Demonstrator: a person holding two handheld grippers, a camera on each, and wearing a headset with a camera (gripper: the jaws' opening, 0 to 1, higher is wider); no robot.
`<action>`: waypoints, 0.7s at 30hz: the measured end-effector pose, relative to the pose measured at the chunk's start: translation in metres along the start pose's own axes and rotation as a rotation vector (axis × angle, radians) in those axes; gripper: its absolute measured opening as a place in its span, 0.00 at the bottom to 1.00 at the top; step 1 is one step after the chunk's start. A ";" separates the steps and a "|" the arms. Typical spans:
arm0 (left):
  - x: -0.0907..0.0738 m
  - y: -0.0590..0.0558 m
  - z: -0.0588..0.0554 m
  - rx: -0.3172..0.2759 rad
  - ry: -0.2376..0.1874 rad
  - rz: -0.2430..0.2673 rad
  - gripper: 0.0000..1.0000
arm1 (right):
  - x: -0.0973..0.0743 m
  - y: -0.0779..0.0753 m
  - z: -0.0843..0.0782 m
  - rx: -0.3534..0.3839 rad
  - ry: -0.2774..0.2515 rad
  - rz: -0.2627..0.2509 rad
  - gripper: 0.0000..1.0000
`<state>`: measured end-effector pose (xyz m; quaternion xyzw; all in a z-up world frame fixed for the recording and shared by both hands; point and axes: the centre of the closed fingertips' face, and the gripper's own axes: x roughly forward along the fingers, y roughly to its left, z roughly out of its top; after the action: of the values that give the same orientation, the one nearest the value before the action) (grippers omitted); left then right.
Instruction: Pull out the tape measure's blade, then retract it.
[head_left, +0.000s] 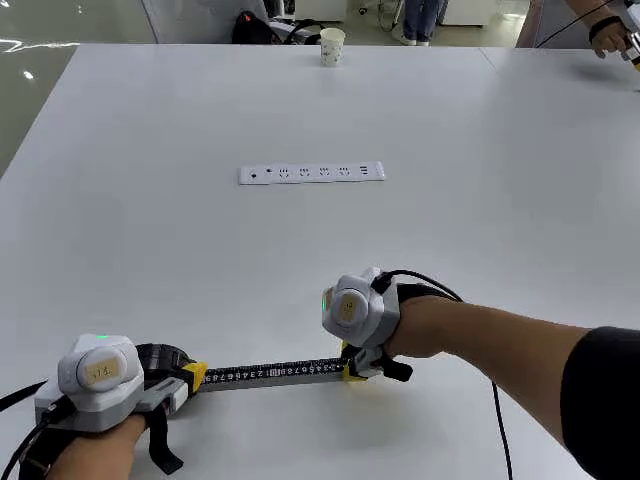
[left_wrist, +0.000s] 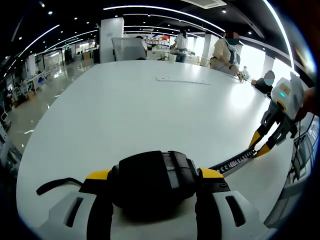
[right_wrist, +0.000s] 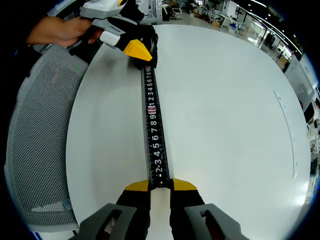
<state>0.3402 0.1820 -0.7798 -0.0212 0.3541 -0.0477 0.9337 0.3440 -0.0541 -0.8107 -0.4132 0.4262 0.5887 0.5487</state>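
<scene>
In left hand-held gripper (left_wrist: 155, 175), tape measure (head_left: 160, 356)

— What colour is the tape measure (head_left: 160, 357)?
— Black case. The blade (right_wrist: 151, 125) is dark with white numbers and one red mark among them.
— And the tongs?
— The left tongs (left_wrist: 155, 175) and right tongs (right_wrist: 160, 186) both have yellow tips on pale grey bodies.
— And around them?
— A white bench (head_left: 300, 100), a white power strip (head_left: 311, 173), a white cup (head_left: 332, 46) with a faint print, and a grey mesh chair (right_wrist: 40, 125).
</scene>
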 end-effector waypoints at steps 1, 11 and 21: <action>0.000 0.000 0.000 0.000 0.000 0.000 0.62 | 0.000 0.000 0.000 -0.001 0.001 -0.001 0.10; 0.000 0.000 0.000 -0.002 0.003 -0.001 0.62 | 0.000 0.001 0.002 0.003 -0.002 -0.001 0.10; 0.000 0.000 0.000 -0.002 0.004 -0.003 0.62 | 0.001 0.001 0.005 0.000 -0.012 0.002 0.10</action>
<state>0.3405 0.1817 -0.7800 -0.0227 0.3561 -0.0488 0.9329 0.3431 -0.0492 -0.8098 -0.4094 0.4233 0.5917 0.5506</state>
